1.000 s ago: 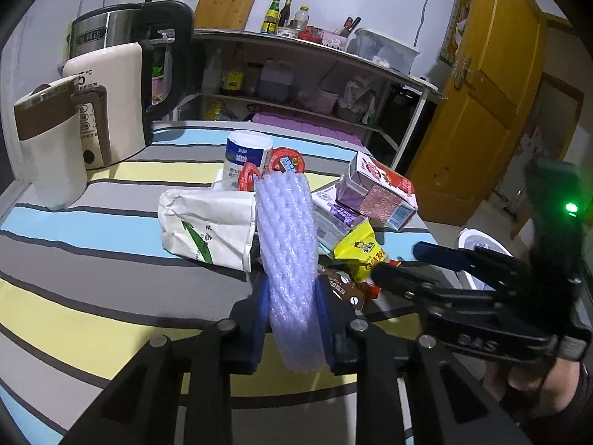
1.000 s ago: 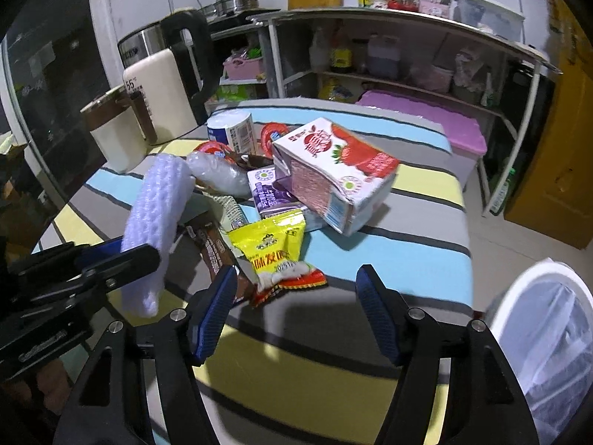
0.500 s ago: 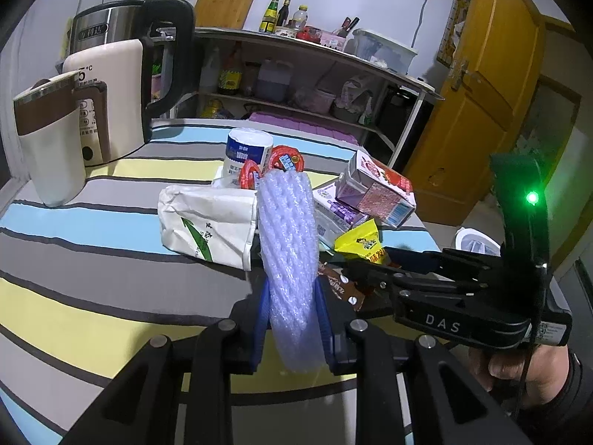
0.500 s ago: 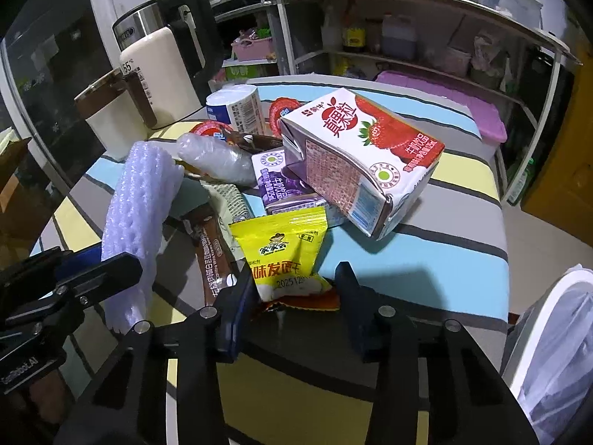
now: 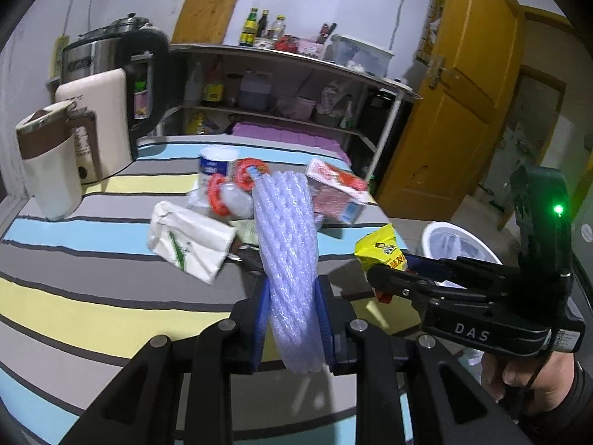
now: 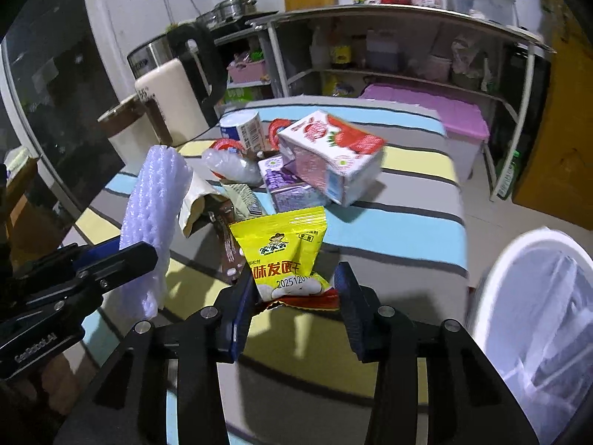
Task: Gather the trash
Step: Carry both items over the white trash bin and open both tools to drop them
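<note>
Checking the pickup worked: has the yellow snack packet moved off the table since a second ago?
Yes. The yellow snack packet has come up off the striped tablecloth, away from the strawberry milk carton, clamped in the right gripper.

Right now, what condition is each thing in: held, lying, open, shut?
left gripper: shut on the foam net
foam net: held, lifted
right gripper: jaws just closed; shut on the yellow snack packet
yellow snack packet: held, lifted off the table
strawberry milk carton: lying tilted on the purple carton
purple carton: lying flat
white paper bag: lying on its side
trash bin: open, lined
</note>
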Tool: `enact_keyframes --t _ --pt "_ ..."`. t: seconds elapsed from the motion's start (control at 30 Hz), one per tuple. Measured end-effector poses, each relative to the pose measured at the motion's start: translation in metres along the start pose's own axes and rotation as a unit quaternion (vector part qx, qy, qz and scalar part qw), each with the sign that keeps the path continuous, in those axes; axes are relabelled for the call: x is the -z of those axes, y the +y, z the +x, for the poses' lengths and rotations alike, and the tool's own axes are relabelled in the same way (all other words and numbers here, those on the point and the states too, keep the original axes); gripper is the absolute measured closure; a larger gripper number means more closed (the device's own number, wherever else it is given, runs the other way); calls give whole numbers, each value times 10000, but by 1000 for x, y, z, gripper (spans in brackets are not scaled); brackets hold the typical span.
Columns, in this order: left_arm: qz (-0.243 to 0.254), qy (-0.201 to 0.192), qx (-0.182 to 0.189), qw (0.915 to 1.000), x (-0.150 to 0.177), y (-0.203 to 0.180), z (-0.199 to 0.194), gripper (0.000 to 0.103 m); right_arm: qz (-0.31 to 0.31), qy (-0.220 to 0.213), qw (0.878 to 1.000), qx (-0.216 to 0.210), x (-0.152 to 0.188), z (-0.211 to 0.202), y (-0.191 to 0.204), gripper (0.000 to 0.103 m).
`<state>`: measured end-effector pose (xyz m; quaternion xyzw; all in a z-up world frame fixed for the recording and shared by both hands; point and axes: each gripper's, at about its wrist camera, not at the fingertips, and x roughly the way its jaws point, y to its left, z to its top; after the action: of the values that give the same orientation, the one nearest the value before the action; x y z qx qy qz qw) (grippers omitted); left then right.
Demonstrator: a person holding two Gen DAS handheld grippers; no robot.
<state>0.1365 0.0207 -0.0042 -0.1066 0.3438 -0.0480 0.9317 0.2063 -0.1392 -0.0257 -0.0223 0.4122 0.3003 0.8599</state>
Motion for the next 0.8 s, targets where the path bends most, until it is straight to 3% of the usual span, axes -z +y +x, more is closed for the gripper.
enact_keyframes --t 0.37,0.8 --pt "580 72 517 9970 -5 -69 4 78 610 -305 9968 424 30 -64 -51 59" --pt "1226 674 1391 9803 4 -163 65 78 1477 -338 9822 1110 76 -110 -134 59"
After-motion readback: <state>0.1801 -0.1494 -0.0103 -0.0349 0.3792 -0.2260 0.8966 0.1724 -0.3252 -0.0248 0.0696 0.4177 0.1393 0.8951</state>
